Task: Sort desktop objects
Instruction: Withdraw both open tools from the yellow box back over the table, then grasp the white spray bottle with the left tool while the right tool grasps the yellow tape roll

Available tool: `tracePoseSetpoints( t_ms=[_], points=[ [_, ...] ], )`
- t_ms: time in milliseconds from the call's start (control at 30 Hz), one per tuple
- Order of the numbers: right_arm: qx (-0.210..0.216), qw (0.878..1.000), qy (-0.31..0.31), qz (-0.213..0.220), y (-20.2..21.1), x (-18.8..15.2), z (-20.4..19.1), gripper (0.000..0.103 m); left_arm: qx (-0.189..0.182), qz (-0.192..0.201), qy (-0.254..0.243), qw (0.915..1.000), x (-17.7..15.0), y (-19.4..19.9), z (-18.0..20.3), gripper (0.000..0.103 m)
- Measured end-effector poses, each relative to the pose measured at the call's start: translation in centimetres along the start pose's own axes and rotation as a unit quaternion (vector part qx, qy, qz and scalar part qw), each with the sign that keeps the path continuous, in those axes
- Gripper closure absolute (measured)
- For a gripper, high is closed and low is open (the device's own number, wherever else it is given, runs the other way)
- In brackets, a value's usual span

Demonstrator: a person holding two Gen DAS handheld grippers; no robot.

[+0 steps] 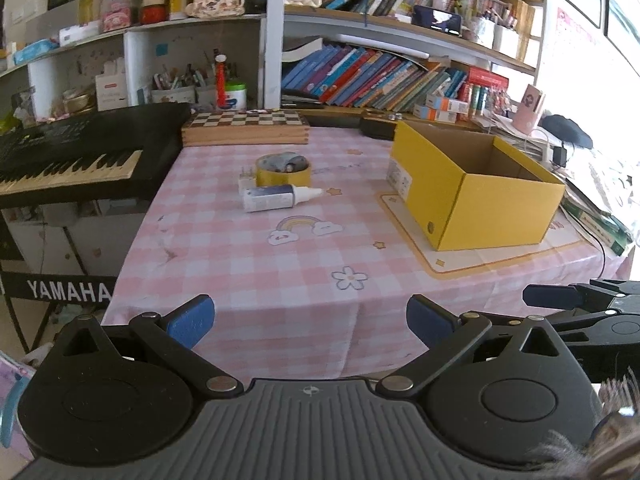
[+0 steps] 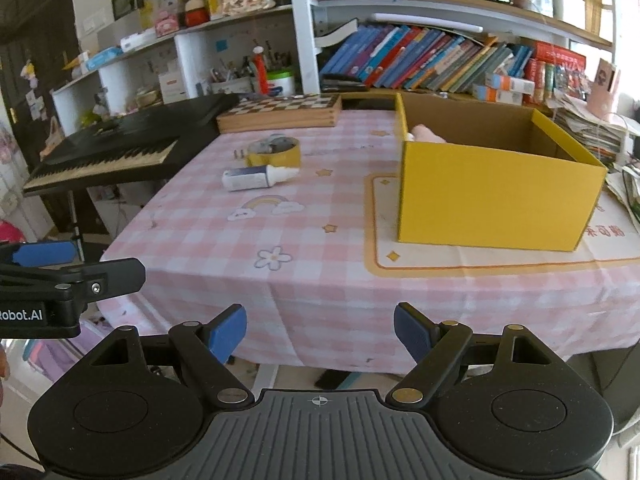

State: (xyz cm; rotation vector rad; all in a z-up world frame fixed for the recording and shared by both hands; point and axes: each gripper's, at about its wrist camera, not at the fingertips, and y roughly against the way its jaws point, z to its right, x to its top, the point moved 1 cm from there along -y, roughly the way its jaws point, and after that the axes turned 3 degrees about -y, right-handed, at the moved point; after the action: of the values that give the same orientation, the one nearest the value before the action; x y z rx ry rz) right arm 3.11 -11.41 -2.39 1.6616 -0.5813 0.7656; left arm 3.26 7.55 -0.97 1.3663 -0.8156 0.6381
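Hovering spread: left gripper [image 1: 310,322], right gripper [image 2: 320,330] | bottle [image 1: 276,197] well ahead | yellow box [image 2: 492,188] front-right

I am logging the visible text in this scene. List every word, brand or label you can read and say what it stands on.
"YAMAHA": white letters on the black keyboard stand.
"Robot.AI": white label on the left gripper, its start cut off by the frame edge.
Too small or blurred to read: the sticker on the yellow box, the white bottle, the book spines, the red characters on the mat.
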Motion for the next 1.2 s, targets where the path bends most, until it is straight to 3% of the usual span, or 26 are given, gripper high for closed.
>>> tracePoseSetpoints(
  t_ms=[400,833,967,1100,1200],
  points=[
    [0.026,0.997,0.066,-0.002,-1.7,1.5,-3.0,0.02,0.023,0.004,0.038,0.999,0.3,-0.6,-2.4,0.0],
    [0.06,0.994,0.09,-0.007,-6.9,5.6,-2.6,0.02,0.056,-0.014,0.06,0.9965,2.9,-5.2,-3.9,0.0],
    [0.067,0.994,0.086,0.0,-8.6,7.2,-2.1,0.02,0.063,-0.022,0.066,0.9956,3.8,-6.9,-4.4,0.0],
    [0.078,0.995,0.053,0.038,-9.6,9.3,-0.9,0.02,0.063,-0.024,0.072,0.9951,4.7,-8.8,-5.0,0.0],
    [0.084,0.995,0.033,0.034,-11.1,10.9,-0.4,0.02,0.058,-0.022,0.071,0.9955,5.7,-10.5,-5.5,0.0]
  ],
)
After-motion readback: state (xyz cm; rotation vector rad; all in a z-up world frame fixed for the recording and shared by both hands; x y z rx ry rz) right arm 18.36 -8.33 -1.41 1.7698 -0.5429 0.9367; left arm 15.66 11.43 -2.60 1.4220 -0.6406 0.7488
